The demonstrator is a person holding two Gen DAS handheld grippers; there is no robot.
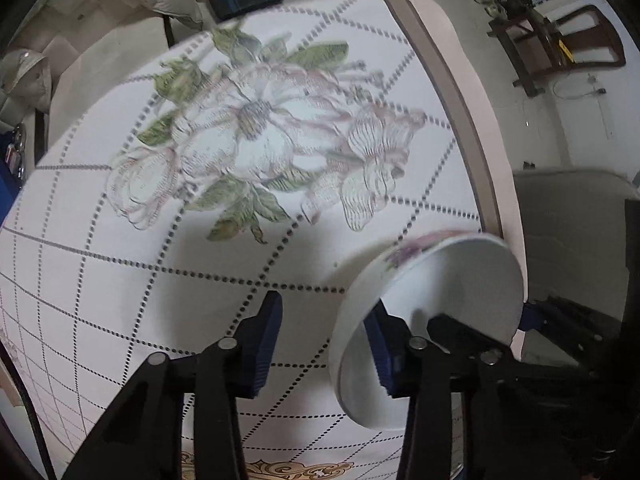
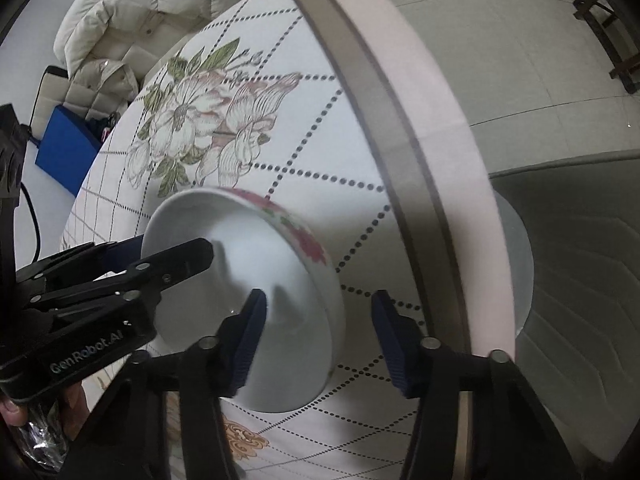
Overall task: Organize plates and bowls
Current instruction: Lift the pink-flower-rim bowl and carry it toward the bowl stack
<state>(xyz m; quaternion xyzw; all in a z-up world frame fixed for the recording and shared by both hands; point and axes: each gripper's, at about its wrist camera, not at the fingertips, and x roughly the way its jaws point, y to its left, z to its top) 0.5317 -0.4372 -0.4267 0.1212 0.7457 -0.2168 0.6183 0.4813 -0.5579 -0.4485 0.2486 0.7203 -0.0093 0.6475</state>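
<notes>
A white bowl (image 1: 452, 280) with pink flowers on its outer wall stands on the flowered tablecloth (image 1: 120, 280) near the table's right edge. My left gripper (image 1: 324, 348) straddles the bowl's left wall: one blue pad is inside the bowl and the other outside, with a visible gap to the wall. In the right wrist view the bowl (image 2: 248, 248) sits in the middle, and my right gripper (image 2: 320, 344) straddles its opposite wall, one pad inside and one outside, neither touching. The left gripper (image 2: 160, 268) reaches over the far rim there.
The table's pink and grey edge band (image 2: 420, 160) runs just right of the bowl. Beyond it lie a grey cushioned seat (image 2: 580, 280) and tiled floor. A padded white jacket (image 2: 140, 20) and a blue box (image 2: 64, 148) are behind the table. A wooden chair (image 1: 560, 48) stands far right.
</notes>
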